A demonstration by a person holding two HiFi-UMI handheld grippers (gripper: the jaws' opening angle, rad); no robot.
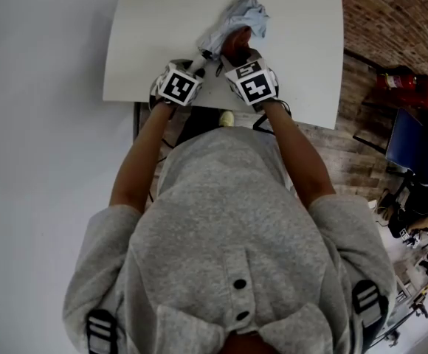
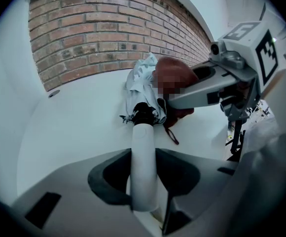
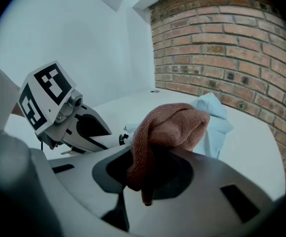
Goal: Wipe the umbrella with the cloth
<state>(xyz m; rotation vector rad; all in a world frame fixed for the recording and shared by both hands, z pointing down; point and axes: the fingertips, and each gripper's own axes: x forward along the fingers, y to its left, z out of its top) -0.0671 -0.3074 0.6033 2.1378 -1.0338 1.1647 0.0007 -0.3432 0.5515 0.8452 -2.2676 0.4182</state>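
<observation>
Umbrella [image 1: 241,17], folded and pale blue, lies on the white table [image 1: 155,43], its canopy partly hidden behind the rust-brown cloth [image 3: 167,127]. Its long axis runs away from the person, handle [image 2: 143,157] nearest. The left gripper [image 1: 198,63] clamps the handle; the right gripper [image 1: 235,50] pinches the cloth.

Head cam is looking steeply down over the person onto the table [image 1: 155,43]. Cam on the left gripper [image 2: 144,181] is riding low & close behind its jaws, facing along the umbrella [image 2: 143,142] twd the brick wall [image 2: 98,28]. Cam on the right gripper [image 3: 148,174] is sitting equally close, facing that wall past the cloth [image 3: 167,127]. Each gripper cam is catching the other gripper; all 3 are sharing the umbrella.
</observation>
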